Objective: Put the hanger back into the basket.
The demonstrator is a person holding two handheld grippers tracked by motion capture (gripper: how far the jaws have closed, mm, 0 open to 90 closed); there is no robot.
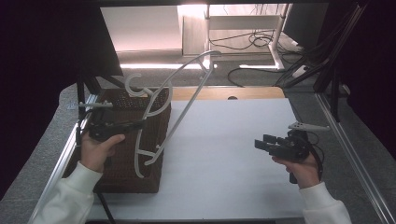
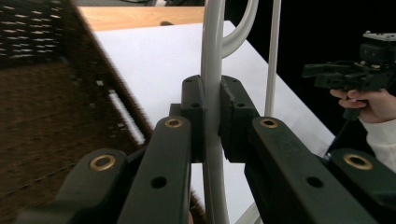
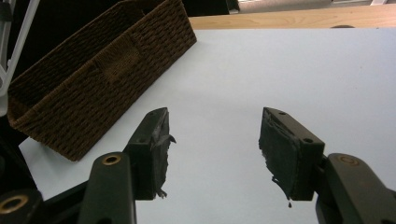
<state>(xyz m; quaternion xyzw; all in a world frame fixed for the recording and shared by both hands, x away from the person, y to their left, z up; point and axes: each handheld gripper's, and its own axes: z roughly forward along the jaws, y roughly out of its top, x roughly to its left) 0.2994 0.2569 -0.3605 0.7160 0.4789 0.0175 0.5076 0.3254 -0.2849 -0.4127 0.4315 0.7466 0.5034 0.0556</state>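
Basket (image 1: pixel 122 154) sits at the left edge of the white sheet (image 1: pixel 233 154); sheet right of basket is bare, lots of room, wooden strip (image 1: pixel 224 93) beyond it. Left gripper (image 2: pixel 212 122) is over basket, jaws clamped tight on one thin bar of the hanger (image 1: pixel 180 100), which is lifted above basket, hook (image 1: pixel 132 85) toward the far end. Right gripper (image 1: pixel 261 143) is well right of basket, over the sheet, jaws apart w/ nothing between. Basket: dark brown woven, rectangular. Hanger: smooth white, curved bars.
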